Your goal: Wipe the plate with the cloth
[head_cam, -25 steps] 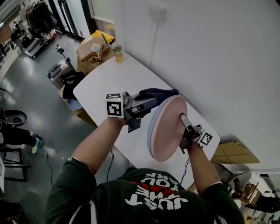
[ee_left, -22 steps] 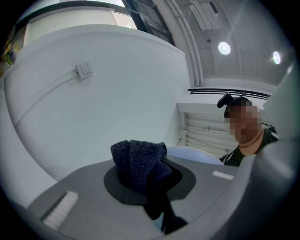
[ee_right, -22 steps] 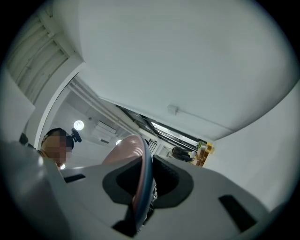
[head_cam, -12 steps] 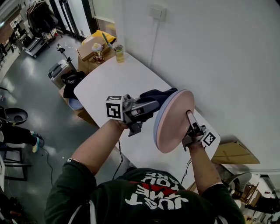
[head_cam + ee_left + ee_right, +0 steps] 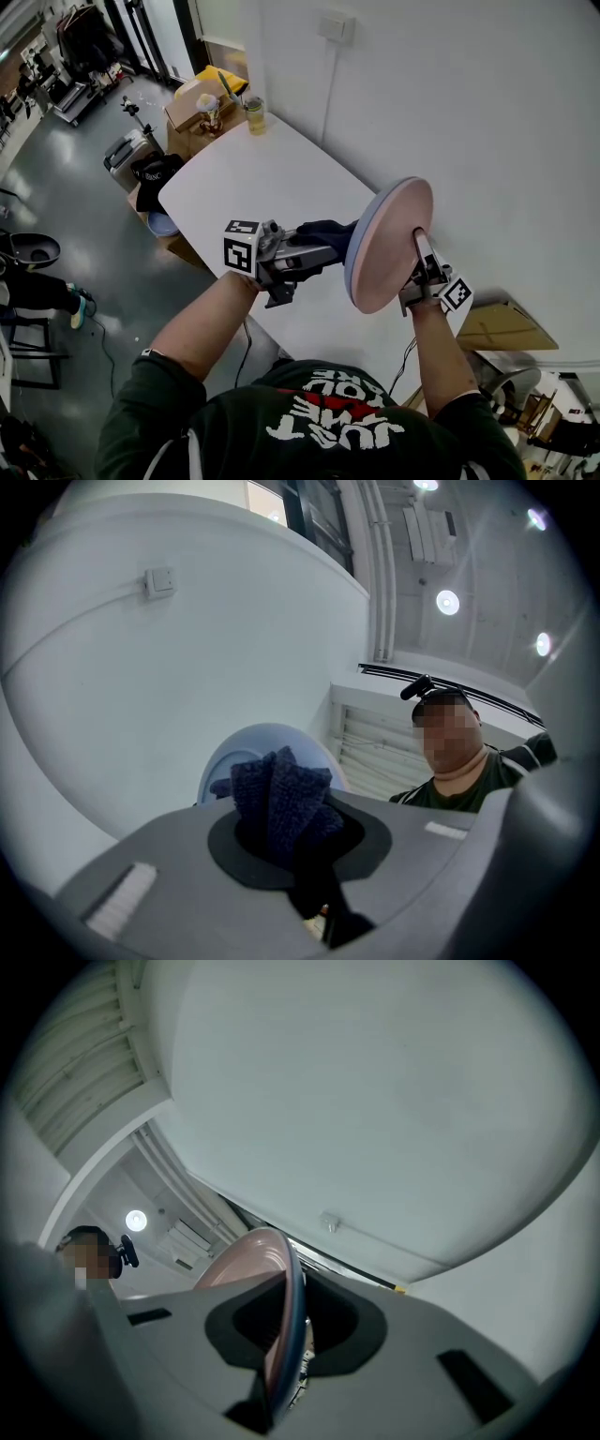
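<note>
Cloth (image 5: 325, 230) partly hidden behind tilted plate (image 5: 389, 246), contact between them unclear

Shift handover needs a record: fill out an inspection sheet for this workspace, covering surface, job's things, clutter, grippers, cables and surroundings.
Surface: white table, set against the wall.
Job's things: plate, pink-faced, held on edge above the table; dark blue cloth at its pale blue back, contact not clear.
Clutter: jar of yellowish liquid and cardboard box at or just past the table's far end.
Grippers: left gripper shut on the cloth; right gripper shut on the plate's rim.
Cables: one cable hangs below the table's near edge.
Surroundings: white wall with a switch plate; grey floor with a suitcase.
</note>
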Demonstrator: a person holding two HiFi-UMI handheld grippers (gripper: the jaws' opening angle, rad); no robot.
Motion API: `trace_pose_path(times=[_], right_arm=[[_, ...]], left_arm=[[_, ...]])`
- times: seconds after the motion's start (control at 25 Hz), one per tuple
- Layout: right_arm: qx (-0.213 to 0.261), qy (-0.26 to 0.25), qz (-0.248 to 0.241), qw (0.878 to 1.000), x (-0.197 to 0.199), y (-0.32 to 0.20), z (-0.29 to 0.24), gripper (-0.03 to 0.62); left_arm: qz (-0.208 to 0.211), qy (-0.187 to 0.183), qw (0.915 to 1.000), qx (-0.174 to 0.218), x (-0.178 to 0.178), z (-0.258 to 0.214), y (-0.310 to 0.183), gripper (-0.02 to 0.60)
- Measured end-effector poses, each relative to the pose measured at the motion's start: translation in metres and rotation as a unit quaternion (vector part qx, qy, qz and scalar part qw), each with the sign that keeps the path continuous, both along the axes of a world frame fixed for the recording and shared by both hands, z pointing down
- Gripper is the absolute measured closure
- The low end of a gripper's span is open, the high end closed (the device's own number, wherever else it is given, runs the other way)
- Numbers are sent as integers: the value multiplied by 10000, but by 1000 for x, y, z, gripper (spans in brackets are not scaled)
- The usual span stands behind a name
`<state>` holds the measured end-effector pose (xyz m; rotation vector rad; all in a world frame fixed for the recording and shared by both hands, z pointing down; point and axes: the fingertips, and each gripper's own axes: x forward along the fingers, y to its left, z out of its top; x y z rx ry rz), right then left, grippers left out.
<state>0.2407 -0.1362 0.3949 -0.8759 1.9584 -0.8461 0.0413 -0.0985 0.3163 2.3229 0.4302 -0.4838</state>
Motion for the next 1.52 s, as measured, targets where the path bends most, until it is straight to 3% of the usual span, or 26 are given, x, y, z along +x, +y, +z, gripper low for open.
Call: trace_pose_path(times=[0.24, 0.52, 0.68, 0.8, 0.96, 1.24, 1.52], right_arm=[[7, -31, -132, 9999, -12, -2, -1, 557], [181, -55, -625, 9979, -43, 9, -8, 557], [284, -27, -932, 9952, -63, 14, -17, 559], [376, -66, -1021, 9940, -71, 13, -24, 557], [386, -62, -830, 9958, -65, 12, -30, 556], [352, -228, -204, 9989, -29, 1, -34, 559], [205, -38, -54, 9998, -11, 1, -24, 560]], left_arm=[[-289, 126, 9994, 124, -3, -15, -17, 535], [-556, 370, 9977, 64, 2, -37, -35, 535], [-759, 174, 9969, -109, 17, -33, -51, 535], [-648, -12, 9977, -175, 33, -25, -50, 535], [-469, -265, 9982, -276, 45, -10, -39, 535], [149, -929, 9955, -121, 61, 29, 13, 535], [170, -689, 9972, -242, 37, 26, 31, 535]])
